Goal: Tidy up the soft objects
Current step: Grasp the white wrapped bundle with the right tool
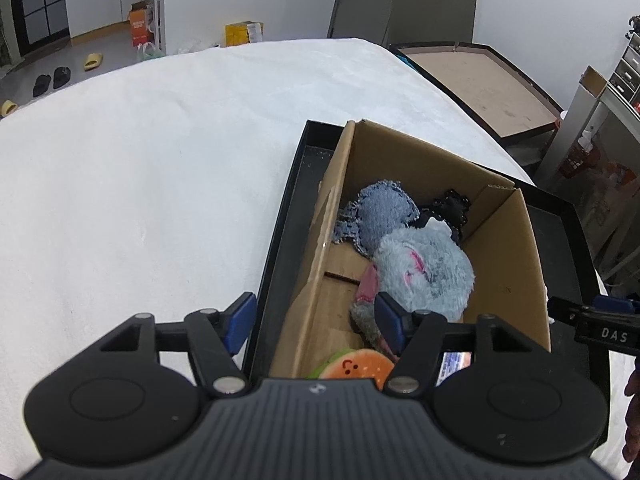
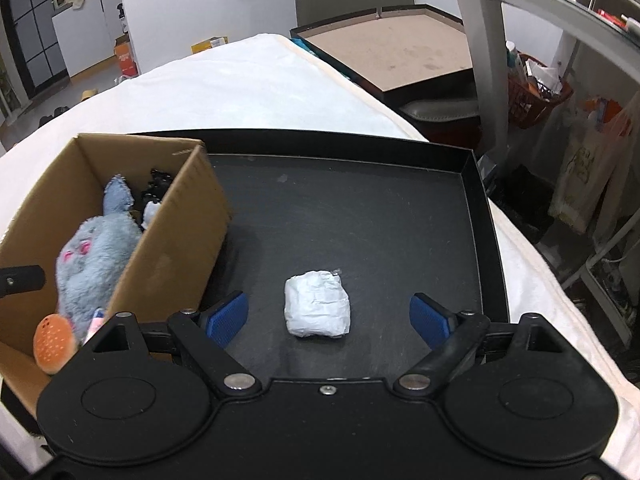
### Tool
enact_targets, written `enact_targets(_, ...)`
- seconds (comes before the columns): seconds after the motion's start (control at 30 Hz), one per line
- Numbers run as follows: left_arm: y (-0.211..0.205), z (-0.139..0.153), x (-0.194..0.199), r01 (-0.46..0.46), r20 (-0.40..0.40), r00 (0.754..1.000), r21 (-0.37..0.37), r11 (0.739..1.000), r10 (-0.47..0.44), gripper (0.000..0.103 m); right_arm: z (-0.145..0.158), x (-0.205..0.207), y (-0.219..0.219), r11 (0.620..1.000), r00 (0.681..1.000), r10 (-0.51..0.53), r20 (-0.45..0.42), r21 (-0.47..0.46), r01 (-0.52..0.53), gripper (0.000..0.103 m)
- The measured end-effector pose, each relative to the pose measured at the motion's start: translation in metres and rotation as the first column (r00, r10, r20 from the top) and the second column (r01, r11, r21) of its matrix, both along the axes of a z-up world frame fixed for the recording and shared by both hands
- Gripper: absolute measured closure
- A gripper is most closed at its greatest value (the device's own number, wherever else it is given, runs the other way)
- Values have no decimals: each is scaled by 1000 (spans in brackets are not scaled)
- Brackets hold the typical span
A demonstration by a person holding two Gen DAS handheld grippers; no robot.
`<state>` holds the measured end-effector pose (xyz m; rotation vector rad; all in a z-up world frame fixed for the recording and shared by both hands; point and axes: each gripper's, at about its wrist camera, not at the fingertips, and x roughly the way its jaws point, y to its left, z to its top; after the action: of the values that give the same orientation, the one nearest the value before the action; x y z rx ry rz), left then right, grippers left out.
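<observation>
A cardboard box (image 1: pixel 332 216) (image 2: pixel 192 232) stands on a black tray (image 2: pixel 360 200) (image 1: pixel 280 236). In it lie a blue fluffy plush (image 1: pixel 424 268) (image 2: pixel 96 252), a denim pad (image 1: pixel 384 208), a black item (image 1: pixel 448 208) and an orange plush burger (image 1: pixel 356 364) (image 2: pixel 54 340). My left gripper (image 1: pixel 316 320) is open and empty above the box's near left wall. My right gripper (image 2: pixel 328 316) is open just above the tray, with its fingers either side of a white crumpled soft packet (image 2: pixel 318 304). The right gripper's tip shows in the left wrist view (image 1: pixel 576 312).
The tray rests on a white cloth-covered table (image 1: pixel 140 180) (image 2: pixel 240 84). A brown-topped board (image 1: pixel 480 80) (image 2: pixel 400 56) lies beyond the table's right edge. Shelving and a metal frame (image 2: pixel 540 92) with bags stand at the right.
</observation>
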<state>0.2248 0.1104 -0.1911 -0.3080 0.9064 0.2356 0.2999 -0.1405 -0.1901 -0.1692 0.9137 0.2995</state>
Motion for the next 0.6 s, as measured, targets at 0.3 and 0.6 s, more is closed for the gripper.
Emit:
enact_targets(0.3, -4, 2, 7, -23, 26, 999, 39, 999, 22, 39, -20, 12, -2, 1000, 1000, 13, -17, 25, -12, 19)
enact_targets(0.6, -11, -4, 13, -4, 15, 1000, 54, 999, 3, 39, -33, 20, -10, 999, 999, -11, -52, 34, 13, 62)
